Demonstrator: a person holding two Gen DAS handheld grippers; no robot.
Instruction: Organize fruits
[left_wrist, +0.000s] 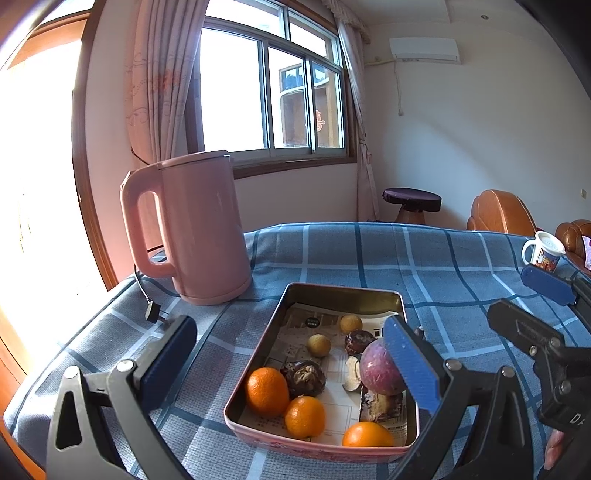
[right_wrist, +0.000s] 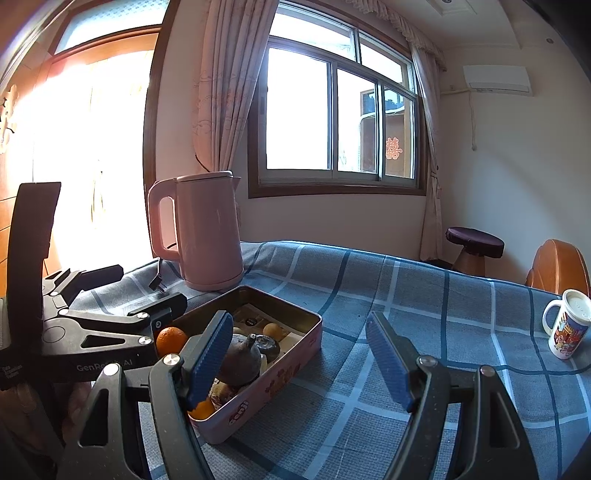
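Hovering your wide-open left gripper (left_wrist: 288, 362) lower centre, the purple fruit (left_wrist: 380, 369) sits by its right finger; right gripper (right_wrist: 306, 358) gapes empty

A shallow rectangular metal tin (left_wrist: 345, 291), paper-lined, sits on woven blue checked cloth (left_wrist: 443, 258); the pink kettle (left_wrist: 199, 229) looks smooth, matt plastic.

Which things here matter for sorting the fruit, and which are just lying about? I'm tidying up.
For the job: tin tray, oranges, purple fruit, small yellow fruits.
Lying about: pink kettle, mug, plug.
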